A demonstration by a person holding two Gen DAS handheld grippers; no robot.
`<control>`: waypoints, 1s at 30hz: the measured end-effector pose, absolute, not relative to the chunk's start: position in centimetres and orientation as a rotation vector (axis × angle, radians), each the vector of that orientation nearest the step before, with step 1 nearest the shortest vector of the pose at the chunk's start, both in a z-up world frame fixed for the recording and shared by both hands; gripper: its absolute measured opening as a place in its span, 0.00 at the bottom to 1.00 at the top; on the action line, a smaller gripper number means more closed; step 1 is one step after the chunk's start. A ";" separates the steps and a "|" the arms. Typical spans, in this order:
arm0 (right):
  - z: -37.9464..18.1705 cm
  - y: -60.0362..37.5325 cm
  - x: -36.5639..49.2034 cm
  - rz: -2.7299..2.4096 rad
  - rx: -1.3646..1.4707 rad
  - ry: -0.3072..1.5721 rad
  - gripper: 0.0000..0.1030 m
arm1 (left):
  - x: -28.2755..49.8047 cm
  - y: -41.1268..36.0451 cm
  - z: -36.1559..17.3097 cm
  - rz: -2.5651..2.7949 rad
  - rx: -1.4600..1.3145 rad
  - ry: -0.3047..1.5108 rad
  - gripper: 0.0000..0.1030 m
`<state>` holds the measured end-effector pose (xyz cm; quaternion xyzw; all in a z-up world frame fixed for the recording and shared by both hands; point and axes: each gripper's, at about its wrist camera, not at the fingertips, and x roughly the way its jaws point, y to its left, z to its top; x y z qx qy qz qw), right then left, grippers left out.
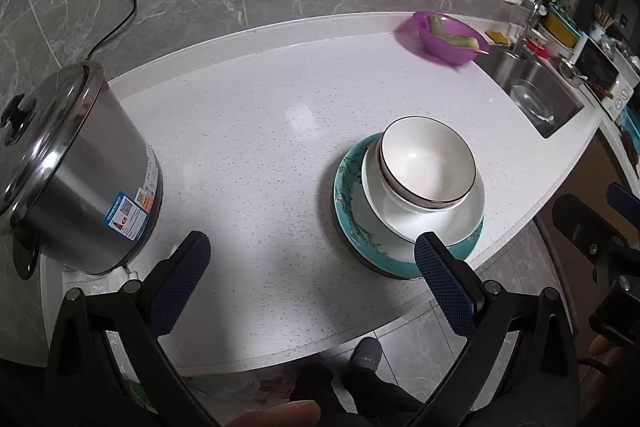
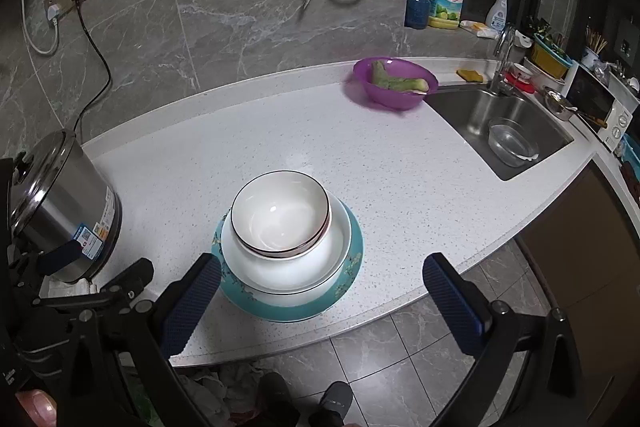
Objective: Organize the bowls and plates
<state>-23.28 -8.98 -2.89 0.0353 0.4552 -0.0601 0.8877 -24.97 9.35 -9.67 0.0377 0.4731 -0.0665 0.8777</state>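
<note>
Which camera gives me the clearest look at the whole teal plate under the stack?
The right wrist view: the teal plate sits centred between the open jaws, its rim showing most of the way round. In the left wrist view a finger pad covers its near edge.

No text is legible; the pot's sticker [image 1: 130,213] shows only a QR code.

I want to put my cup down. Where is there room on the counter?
The big bare patch of counter lies between the steel pot, the stack of plates and bowls and the purple bowl. There is another bare patch between the stack and the sink. Beyond the sink it is crowded.
</note>
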 end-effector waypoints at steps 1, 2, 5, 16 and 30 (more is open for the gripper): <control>-2.9 -8.9 -23.3 -0.124 0.074 0.947 1.00 | -25.0 9.3 -9.6 -0.142 0.080 0.986 1.00; -2.9 -8.9 -23.2 -0.124 0.074 0.947 1.00 | -25.0 9.2 -9.6 -0.144 0.082 0.985 1.00; -2.9 -8.8 -23.2 -0.121 0.073 0.946 1.00 | -24.9 9.3 -9.5 -0.147 0.084 0.981 1.00; -2.9 -8.9 -23.0 -0.117 0.072 0.946 1.00 | -24.3 9.0 -9.2 -0.156 0.095 0.970 1.00; -3.1 -9.4 -22.9 -0.134 0.084 0.950 1.00 | -23.4 8.9 -9.2 -0.149 0.099 0.973 1.00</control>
